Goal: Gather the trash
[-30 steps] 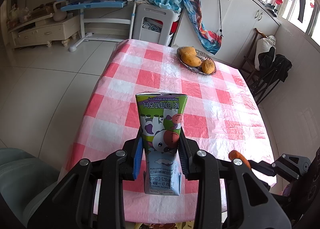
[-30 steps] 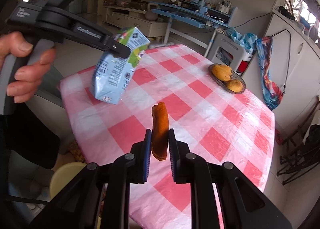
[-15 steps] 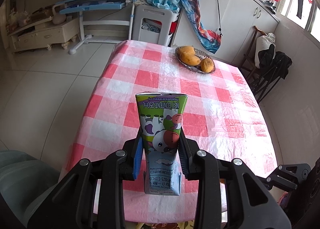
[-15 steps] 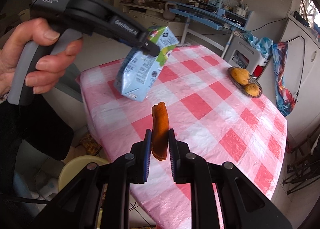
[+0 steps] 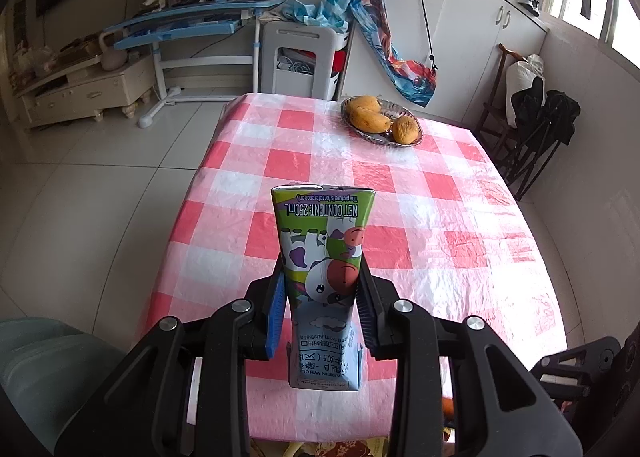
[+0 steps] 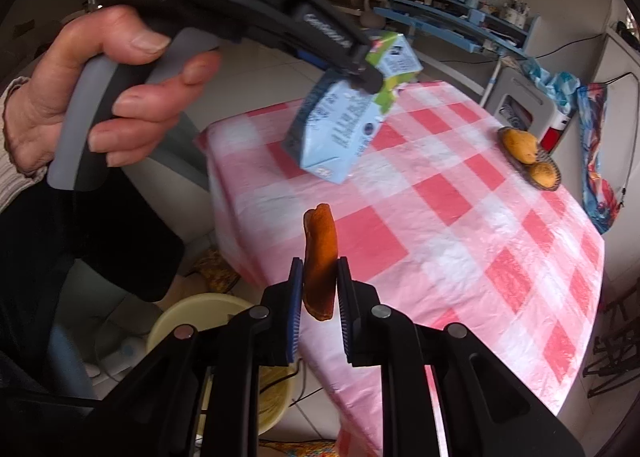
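**K:** Above the near table edge, left gripper (image 5: 322, 309) is clamped on the milk carton (image 5: 323, 281). Blue pads pinch its middle from both sides, carton upside down, print inverted, clear of the checked tablecloth (image 5: 420, 193).

**M:** Right side?

**K:** Right gripper (image 6: 319, 295) is closed on an orange peel (image 6: 319, 257), a flat strip standing on edge between the pads, top end poking out past the fingertips. Held in the air over the table corner.

**M:** Where's the carton from the right camera?

**K:** 12 o'clock from the peel, higher up, tilted, well apart from it. Left hand (image 6: 100, 97) wraps the grey handle at 10 o'clock.

**M:** Bin?

**K:** Pale yellow bucket (image 6: 192, 317) on the floor at 8 o'clock from the right gripper, beside the table corner, partly hidden by the gripper body. Can't tell what's inside.

**M:** Anything else on the table?

**K:** Fruit dish (image 5: 412, 137) at the far end, 1 o'clock from the carton, holding three yellow-orange fruits (image 5: 370, 119). Well apart from both grippers.
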The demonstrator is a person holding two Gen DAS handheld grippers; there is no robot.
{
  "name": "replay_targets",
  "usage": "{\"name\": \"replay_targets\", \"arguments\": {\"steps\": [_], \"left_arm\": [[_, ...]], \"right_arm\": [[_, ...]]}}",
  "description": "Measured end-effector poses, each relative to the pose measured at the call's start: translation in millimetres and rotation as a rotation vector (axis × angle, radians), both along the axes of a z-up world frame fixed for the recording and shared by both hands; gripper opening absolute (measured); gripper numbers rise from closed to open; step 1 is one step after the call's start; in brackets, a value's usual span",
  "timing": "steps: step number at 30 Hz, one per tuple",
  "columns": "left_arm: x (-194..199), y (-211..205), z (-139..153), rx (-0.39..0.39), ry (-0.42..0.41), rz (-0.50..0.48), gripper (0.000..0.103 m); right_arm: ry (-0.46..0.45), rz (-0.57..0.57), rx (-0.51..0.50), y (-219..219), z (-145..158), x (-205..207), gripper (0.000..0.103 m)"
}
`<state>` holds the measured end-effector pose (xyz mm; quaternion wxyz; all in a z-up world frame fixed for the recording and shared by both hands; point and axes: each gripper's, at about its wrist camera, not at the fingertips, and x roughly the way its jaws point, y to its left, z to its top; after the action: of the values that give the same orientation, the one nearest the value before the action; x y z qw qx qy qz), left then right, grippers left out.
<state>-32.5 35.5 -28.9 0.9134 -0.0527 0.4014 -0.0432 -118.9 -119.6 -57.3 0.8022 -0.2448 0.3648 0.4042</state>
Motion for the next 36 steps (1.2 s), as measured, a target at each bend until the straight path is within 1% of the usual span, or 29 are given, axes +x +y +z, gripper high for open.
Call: {"name": "replay_targets", "arguments": {"steps": [8,11,12,13,15,17,19,21,22,23,24,26,28,31,33,36], "left_arm": [[-7.7,-6.3,2.7,0.016,-0.007,-0.011,0.030],[-10.7,-8.2,3.0,0.021,-0.011,-0.016,0.030],[-11.8,-8.8,3.0,0.022,-0.012,-0.016,0.030],[-15.0,-9.1,3.0,0.021,-0.014,-0.018,0.030],[-19.2,-10.0,2.6,0.018,-0.014,-0.018,0.030],[-27.0,-9.6,0.9,0.009,-0.008,-0.016,0.030],[-36.8,-9.1,-0.9,-0.003,-0.002,-0.014,0.030],[-49.9,-8.0,-3.8,-0.018,0.007,-0.013,0.030],[-54.8,-7.4,-5.6,-0.023,0.011,-0.013,0.030],[-62.2,-7.2,-7.7,-0.029,0.018,-0.015,0.030],[-67.6,-7.3,-9.2,-0.032,0.021,-0.016,0.030],[-86.2,-9.2,-8.8,-0.030,0.006,-0.023,0.030],[-103.7,-10.3,-9.7,-0.027,-0.002,-0.020,0.030],[-127.5,-9.3,-14.0,-0.048,0.005,-0.016,0.030],[-141.4,-8.7,-17.1,-0.071,0.007,-0.015,0.030],[-154.4,-12.6,-19.5,-0.065,0.007,-0.022,0.030]], "right_arm": [[0.069,0.073,-0.015,12.0,-10.9,-15.6,0.018],[0.124,0.118,-0.032,17.6,-19.5,-23.2,0.018],[0.142,0.135,-0.044,19.4,-22.9,-26.2,0.019],[0.164,0.154,-0.061,21.1,-27.2,-29.9,0.022],[0.165,0.177,-0.091,22.2,-32.8,-37.2,0.042],[0.160,0.177,-0.101,19.3,-33.7,-41.0,0.044],[0.147,0.143,-0.088,11.6,-29.8,-40.0,0.046],[0.125,0.088,-0.074,2.0,-25.1,-36.4,0.055],[0.107,0.039,-0.070,-4.9,-22.5,-33.7,0.057],[0.093,0.001,-0.069,-9.8,-20.6,-30.7,0.062],[0.064,-0.061,-0.069,-17.6,-18.2,-28.3,0.070],[0.014,-0.157,-0.071,-28.3,-14.6,-26.6,0.080],[-0.016,-0.231,-0.069,-37.4,-11.7,-27.3,0.082],[-0.064,-0.337,-0.060,-49.5,-5.6,-32.4,0.088],[-0.077,-0.384,-0.032,-56.2,-1.2,-38.6,0.090],[-0.095,-0.436,0.014,-62.5,4.7,-52.7,0.090]]}}
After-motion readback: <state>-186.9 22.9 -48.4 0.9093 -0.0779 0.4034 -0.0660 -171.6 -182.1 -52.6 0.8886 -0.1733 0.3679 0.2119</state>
